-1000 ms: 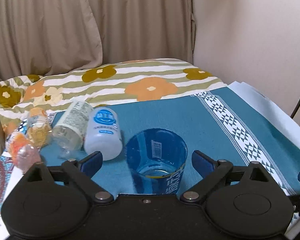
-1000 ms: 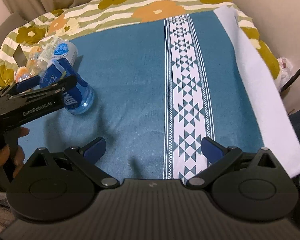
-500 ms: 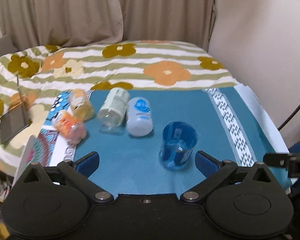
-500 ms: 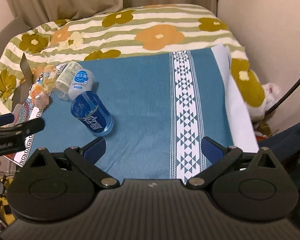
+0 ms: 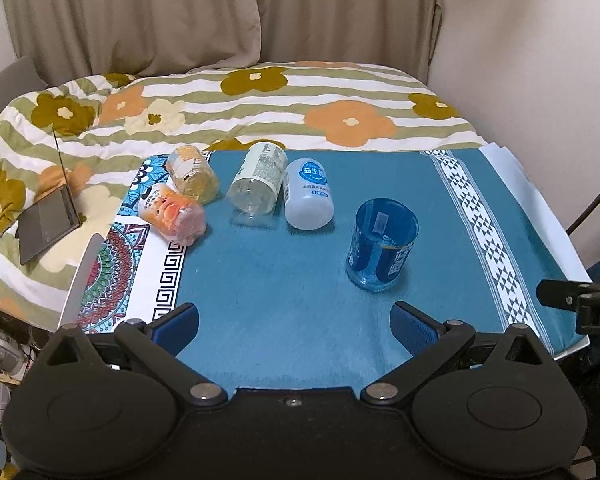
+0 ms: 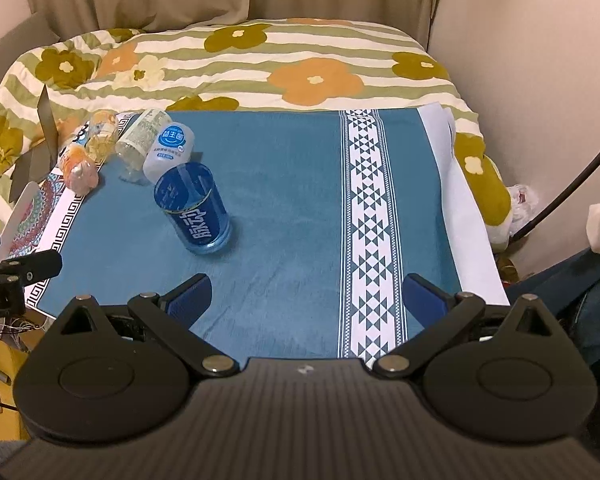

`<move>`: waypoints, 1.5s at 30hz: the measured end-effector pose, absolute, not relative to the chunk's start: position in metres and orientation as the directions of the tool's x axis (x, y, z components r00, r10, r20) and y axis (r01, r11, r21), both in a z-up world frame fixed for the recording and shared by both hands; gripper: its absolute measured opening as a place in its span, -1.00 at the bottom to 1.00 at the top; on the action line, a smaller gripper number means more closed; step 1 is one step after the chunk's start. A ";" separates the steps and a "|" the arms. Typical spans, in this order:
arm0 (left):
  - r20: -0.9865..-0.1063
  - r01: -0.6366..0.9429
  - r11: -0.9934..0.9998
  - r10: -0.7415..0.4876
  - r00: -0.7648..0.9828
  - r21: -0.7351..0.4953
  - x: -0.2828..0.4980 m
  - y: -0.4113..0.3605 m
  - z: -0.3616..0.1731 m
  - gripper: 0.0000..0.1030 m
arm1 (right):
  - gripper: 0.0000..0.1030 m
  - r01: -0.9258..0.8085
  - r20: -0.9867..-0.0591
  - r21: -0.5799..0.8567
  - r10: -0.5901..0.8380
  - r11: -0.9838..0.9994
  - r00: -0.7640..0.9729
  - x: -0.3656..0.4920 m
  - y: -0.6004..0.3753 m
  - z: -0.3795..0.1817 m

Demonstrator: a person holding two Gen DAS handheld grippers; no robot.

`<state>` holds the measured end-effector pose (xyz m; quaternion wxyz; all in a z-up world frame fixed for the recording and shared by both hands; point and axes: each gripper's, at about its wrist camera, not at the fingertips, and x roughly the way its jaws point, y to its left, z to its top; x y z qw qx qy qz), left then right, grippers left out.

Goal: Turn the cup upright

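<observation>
A clear blue cup (image 5: 381,245) with white lettering stands upright, mouth up, on the teal cloth (image 5: 284,280); it also shows in the right wrist view (image 6: 194,208). My left gripper (image 5: 294,320) is open and empty, pulled back near the cloth's front edge, well short of the cup. My right gripper (image 6: 306,296) is open and empty, back and to the right of the cup. The tip of the left gripper's body shows at the left edge of the right wrist view (image 6: 20,270).
Several bottles lie on their sides behind the cup: a white one (image 5: 308,194), a clear one (image 5: 258,184), a yellow one (image 5: 192,174) and an orange one (image 5: 172,214). A patterned mat (image 5: 120,264) and a laptop (image 5: 48,220) lie left. A flowered quilt (image 5: 260,108) covers the bed.
My left gripper has let go of the upright cup and drawn back and up from it. My right gripper has also pulled back and higher. The cup stays standing.
</observation>
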<state>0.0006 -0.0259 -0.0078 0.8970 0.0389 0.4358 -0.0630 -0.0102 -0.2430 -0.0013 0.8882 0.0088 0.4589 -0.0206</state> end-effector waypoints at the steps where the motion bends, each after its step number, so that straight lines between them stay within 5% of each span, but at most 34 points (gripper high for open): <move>1: -0.786 0.148 0.989 -0.083 0.613 0.011 0.000 -0.025 -0.008 1.00 | 1.00 0.048 -0.815 -0.003 -0.031 0.999 0.579 -0.011 -0.242 -0.001; 45: -0.744 0.167 0.985 -0.080 0.663 0.042 -0.002 -0.014 0.000 1.00 | 1.00 0.086 -0.811 -0.001 -0.051 0.996 0.582 -0.010 -0.237 0.002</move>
